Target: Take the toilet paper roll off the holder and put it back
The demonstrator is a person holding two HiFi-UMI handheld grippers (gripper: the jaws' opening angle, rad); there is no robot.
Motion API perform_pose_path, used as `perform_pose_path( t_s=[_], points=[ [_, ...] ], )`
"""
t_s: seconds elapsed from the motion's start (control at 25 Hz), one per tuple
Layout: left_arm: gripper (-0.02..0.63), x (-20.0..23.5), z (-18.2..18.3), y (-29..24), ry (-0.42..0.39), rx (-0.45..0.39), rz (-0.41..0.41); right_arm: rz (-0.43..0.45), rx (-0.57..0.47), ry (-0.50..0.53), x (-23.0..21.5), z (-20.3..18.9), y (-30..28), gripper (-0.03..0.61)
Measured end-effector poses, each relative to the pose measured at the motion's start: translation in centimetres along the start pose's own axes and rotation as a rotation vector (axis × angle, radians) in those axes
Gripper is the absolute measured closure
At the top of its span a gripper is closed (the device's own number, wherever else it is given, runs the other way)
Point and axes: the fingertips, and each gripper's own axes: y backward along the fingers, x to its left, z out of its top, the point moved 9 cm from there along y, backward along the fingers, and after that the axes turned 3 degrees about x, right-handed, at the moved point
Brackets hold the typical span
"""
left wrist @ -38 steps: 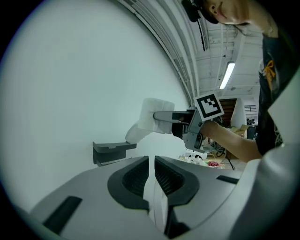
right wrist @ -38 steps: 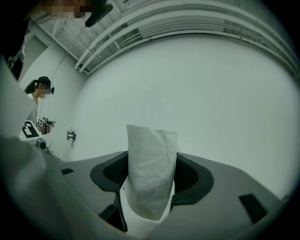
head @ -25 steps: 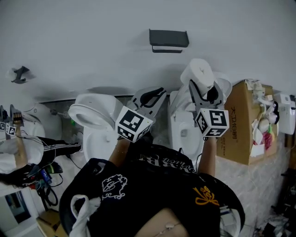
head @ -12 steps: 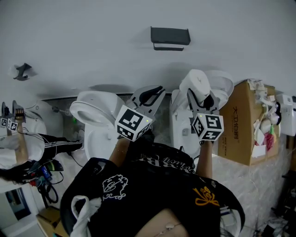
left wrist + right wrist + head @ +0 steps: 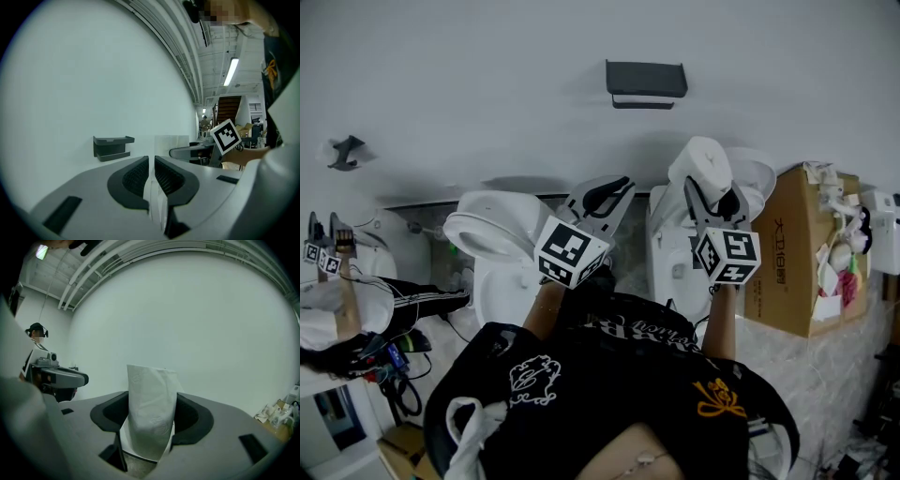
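Right gripper (image 5: 712, 192) clamps the roll (image 5: 700, 161) across its sides; light, soft, likely crushable; left gripper (image 5: 602, 197) closed, empty.

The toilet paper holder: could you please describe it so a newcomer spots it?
Look at the pale wall facing the person. High above the two white toilets hangs the holder. Unlike the small hook far left, it is a wide dark shelf.
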Motion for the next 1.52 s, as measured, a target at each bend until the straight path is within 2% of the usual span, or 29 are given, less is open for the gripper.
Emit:
perform_pose_path(
  t_s=[0.6, 0.92, 1.2, 1.52],
  points=[
    [0.569, 2.3, -0.1, -0.5, 0.015, 0.0, 0.007, 0.038, -0.136, 0.159, -1.1, 8.8, -5.1, 0.296],
    [0.569, 3.9, 0.3, -0.6, 0.001, 0.002, 0.017, 0.093, -0.206, 0.196, -0.1, 13.3, -10.1, 0.296],
    [0.569, 5.6, 0.4, -0.7, -0.004, 0.006, 0.028, 0.14, -0.197, 0.177, 1.3, 14.5, -15.3, 0.296],
    [0.569, 8.1, 0.0, -0.6, 0.005, 0.006, 0.043, 0.144, -0.112, 0.222, 3.4, 13.6, -20.7, 0.296]
  ],
)
